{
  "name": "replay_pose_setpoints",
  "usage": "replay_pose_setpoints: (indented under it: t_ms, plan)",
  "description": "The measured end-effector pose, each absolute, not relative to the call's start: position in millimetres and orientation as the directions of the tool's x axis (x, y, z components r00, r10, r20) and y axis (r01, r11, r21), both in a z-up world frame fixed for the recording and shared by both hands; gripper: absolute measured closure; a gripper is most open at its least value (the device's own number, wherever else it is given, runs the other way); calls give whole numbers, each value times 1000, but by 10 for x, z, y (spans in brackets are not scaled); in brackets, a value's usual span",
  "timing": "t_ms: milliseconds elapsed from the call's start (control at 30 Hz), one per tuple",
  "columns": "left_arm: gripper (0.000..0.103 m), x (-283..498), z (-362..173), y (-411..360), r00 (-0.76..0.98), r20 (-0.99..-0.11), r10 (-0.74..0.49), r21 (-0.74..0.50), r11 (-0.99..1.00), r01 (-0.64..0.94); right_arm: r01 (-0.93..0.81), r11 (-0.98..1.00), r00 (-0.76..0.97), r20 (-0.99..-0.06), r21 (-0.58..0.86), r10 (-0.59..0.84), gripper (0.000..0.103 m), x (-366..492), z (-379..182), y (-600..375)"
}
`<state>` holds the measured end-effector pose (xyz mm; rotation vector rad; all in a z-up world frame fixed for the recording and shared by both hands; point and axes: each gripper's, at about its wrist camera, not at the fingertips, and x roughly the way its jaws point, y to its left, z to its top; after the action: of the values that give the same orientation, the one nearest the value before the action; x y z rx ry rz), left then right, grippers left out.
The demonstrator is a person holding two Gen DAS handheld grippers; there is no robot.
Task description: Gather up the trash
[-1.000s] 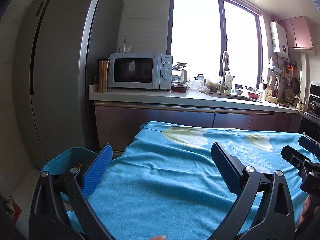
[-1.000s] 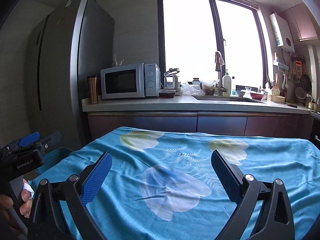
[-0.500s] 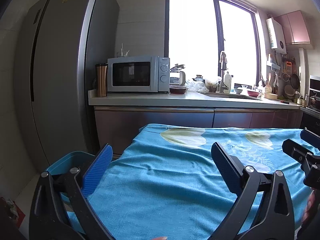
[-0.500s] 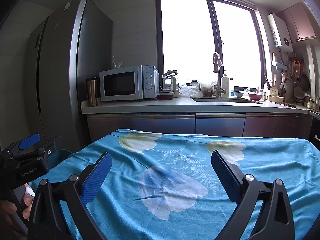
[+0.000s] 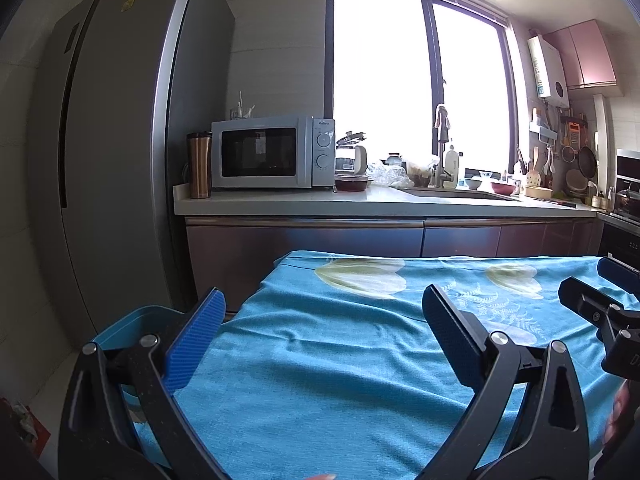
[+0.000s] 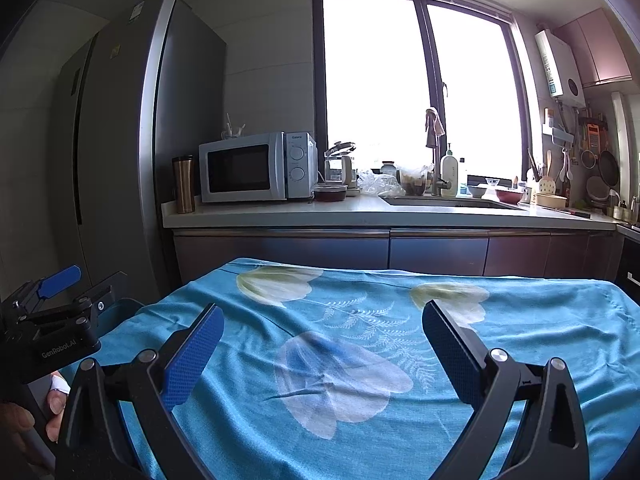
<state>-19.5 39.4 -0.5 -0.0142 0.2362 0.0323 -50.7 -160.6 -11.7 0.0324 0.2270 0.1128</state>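
Left gripper point(image 5: 322, 334): jaws spread wide, nothing between the blue pads; held above the near left part of the table.
Right gripper point(image 6: 323, 350): jaws spread wide, nothing held; over the middle of the table, to the right of the left gripper.
Hand point(image 6: 24, 420): grasps the left gripper's handle, seen at the lower left of the right wrist view.
Tablecloth point(image 6: 520, 360): blue with white flower print, slightly rumpled, covering the table; no loose trash can be made out on it.
Blue bin point(image 5: 132, 320): just off the table's left edge, below table height, partly hidden by the left gripper; contents not discernible.
Refrigerator point(image 5: 112, 160): tall, grey, beyond the bin at left.
Counter point(image 6: 360, 210): behind the table, beneath the window.
Microwave point(image 5: 272, 152): on the counter's left end, a copper tumbler point(image 5: 199, 164) just beside it.
Sink point(image 6: 452, 201): set into the counter further right, with a tap and bottles behind it.
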Motion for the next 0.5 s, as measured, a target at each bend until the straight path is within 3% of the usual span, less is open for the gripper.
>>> replay_pose_setpoints:
  t_ms: [500]
  plan:
    - [6, -201, -1, 397, 973, -230, 38, -7, 999, -40, -114, 992, 967, -223, 44, 121, 7, -514, -117, -1619]
